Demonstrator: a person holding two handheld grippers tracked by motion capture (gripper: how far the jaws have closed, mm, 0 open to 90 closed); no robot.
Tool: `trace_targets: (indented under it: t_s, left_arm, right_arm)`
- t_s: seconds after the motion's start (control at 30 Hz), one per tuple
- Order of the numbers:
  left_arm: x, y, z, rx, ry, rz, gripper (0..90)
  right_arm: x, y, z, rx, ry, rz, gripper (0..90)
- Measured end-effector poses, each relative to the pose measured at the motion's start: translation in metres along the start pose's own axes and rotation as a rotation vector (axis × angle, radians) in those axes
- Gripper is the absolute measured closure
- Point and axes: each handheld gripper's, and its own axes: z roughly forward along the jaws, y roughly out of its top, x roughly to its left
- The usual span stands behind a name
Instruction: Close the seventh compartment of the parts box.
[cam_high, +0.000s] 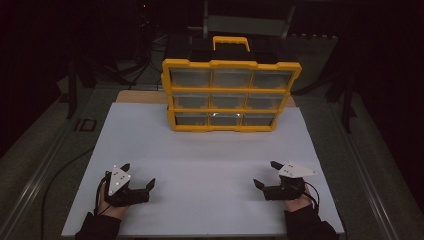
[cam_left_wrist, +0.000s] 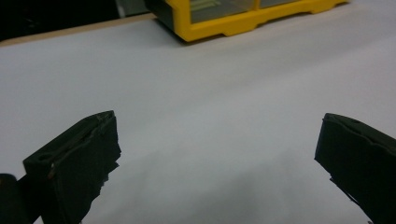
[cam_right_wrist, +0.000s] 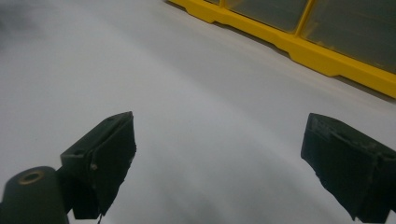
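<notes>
We are holding the left gripper (cam_high: 139, 176) and right gripper (cam_high: 265, 173) low over the near end of the white board (cam_high: 210, 150), both with jaws spread wide and grasping nothing. The yellow organizer (cam_high: 231, 95) is standing upright at the board's far edge, well apart from both, showing 9 clear drawers.

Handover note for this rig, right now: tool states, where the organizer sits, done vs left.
Left tool: open, holding nothing, low over the near left of the white board.
Right tool: open, holding nothing, low over the near right of the board.
Yellow drawer organizer: upright at the far middle of the board, black-and-yellow handle on top, three rows of three clear drawers, all looking closed. Contents cannot be told.
Done: nothing visible; the organizer is untouched.
Left: likely everything, starting with reaching forward to the drawers.
</notes>
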Motion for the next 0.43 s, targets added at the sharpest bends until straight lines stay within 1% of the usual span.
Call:
trace_targets:
  t_s: [0.03, 0.1, 0.27, 0.33, 0.43]
  left_arm:
    - [0.0002, 0.0, -0.0005, -0.008, 0.007, -0.006, 0.0]
    - [0.0005, -0.0002, -0.0007, -0.015, 0.009, -0.011, 0.0]
    - [0.0005, -0.0004, -0.0008, -0.026, 0.023, -0.012, 0.0]
    - [0.0011, -0.0006, -0.0014, -0.036, 0.024, -0.02, 0.0]
    - [0.0019, -0.0008, -0.0023, -0.041, 0.028, -0.021, 0.0]
  right_arm:
    - [-0.0003, -0.0004, 0.0, 0.003, -0.002, -0.007, 10.1]
    - [0.0001, -0.0007, 0.0001, 0.002, -0.001, -0.007, 10.1]
    - [0.0008, -0.0009, 0.0012, 0.007, 0.002, -0.01, 10.1]
    - [0.0009, -0.001, 0.0017, 0.009, 0.003, -0.009, 10.1]
    - [0.0012, -0.0012, 0.0019, 0.01, 0.005, -0.009, 10.1]
